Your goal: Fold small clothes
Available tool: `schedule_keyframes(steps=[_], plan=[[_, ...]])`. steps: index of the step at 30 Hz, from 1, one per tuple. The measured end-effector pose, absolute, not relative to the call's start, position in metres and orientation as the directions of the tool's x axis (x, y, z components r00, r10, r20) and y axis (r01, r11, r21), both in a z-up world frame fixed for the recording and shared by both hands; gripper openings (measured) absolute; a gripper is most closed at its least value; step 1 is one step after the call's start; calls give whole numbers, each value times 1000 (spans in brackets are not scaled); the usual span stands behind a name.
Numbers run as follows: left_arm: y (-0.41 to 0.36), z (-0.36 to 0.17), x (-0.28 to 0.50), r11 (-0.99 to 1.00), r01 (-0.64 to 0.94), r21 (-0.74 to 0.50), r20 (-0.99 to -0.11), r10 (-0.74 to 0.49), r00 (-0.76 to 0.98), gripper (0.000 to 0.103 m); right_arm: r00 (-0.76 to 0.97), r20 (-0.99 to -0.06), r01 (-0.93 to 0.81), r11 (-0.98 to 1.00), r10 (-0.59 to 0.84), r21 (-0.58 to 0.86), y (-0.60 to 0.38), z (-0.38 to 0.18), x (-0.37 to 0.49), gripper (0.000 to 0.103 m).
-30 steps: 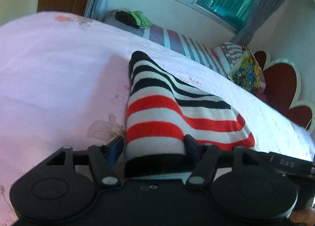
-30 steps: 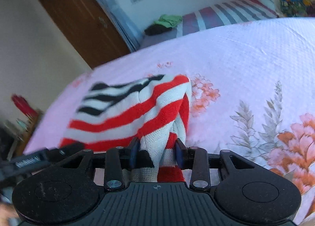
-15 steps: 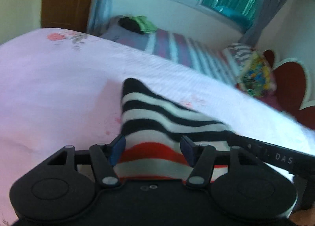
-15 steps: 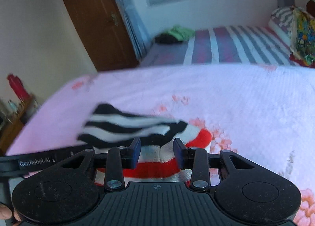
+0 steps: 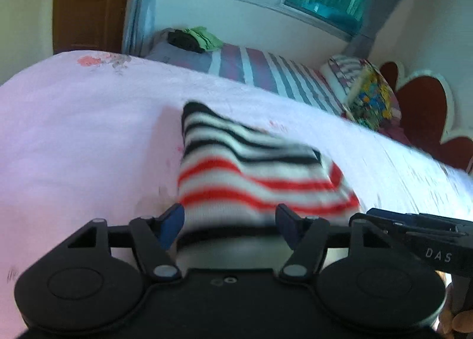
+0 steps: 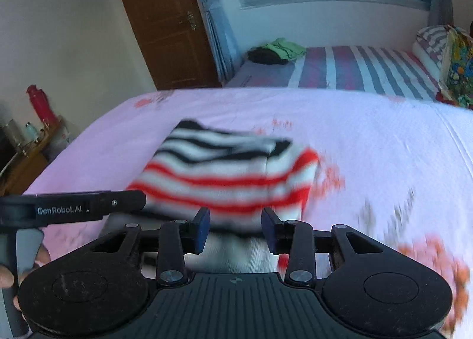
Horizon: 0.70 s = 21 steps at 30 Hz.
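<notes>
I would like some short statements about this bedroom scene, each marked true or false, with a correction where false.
1. The striped knitted garment lies on a pink floral bedsheet. True.
2. The garment has only blue and yellow stripes. False: they are black, white and red.
3. A green cloth lies at the far end of the striped mattress under the window. True.
4. The brown wooden door stands wide open. False: it is closed.
5. The right gripper is far from the garment. False: the garment's near edge sits between its fingers.
</notes>
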<state>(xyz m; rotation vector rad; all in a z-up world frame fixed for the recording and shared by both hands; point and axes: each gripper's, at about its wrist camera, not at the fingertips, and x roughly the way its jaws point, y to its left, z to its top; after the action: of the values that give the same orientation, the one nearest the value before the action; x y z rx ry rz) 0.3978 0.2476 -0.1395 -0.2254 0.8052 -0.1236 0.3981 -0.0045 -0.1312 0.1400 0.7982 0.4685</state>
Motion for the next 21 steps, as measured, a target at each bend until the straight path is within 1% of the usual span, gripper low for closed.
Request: schedule_keyframes(steps=[2,4,6,7,9,12,15,17,19,21], plan=[[241,-147,387,974,38,-225,-716,-191,672,68,609,-657,-316,896,444,312,-10,-139,379,38],[232,-156,379,988,64,-143,-720,-148,678,70,614,-662,-267,903,429,337,-17,-152,366,38],[229,-164,379,991,76,-110,-728,-132,672,75,607,-695,-204,921,384,331,-21,-163,364,38],[231,-167,380,989,73,-131,-740,-147,657,75,587,-713,-174,920,383,351,-25,-173,366,38],[236,-167,380,983,53,-174,-753,-167,636,74,587,-712,-122,911,385,393,-30,-179,364,39],[238,-162,375,984,77,-162,-756,-174,631,71,608,-715,-135,932,345,336,-20,-165,351,38],[242,-167,365,982,87,-168,-767,-186,614,72,623,-706,-56,919,338,390,-32,-169,340,38],[243,-175,363,981,85,-172,-777,-188,600,73,582,-749,-15,926,316,378,-35,-186,342,39],[244,-173,362,980,77,-184,-780,-193,596,72,584,-743,23,908,327,418,-40,-185,339,39],[242,-168,361,982,81,-170,-776,-184,603,73,614,-726,9,917,310,399,-38,-172,335,39]])
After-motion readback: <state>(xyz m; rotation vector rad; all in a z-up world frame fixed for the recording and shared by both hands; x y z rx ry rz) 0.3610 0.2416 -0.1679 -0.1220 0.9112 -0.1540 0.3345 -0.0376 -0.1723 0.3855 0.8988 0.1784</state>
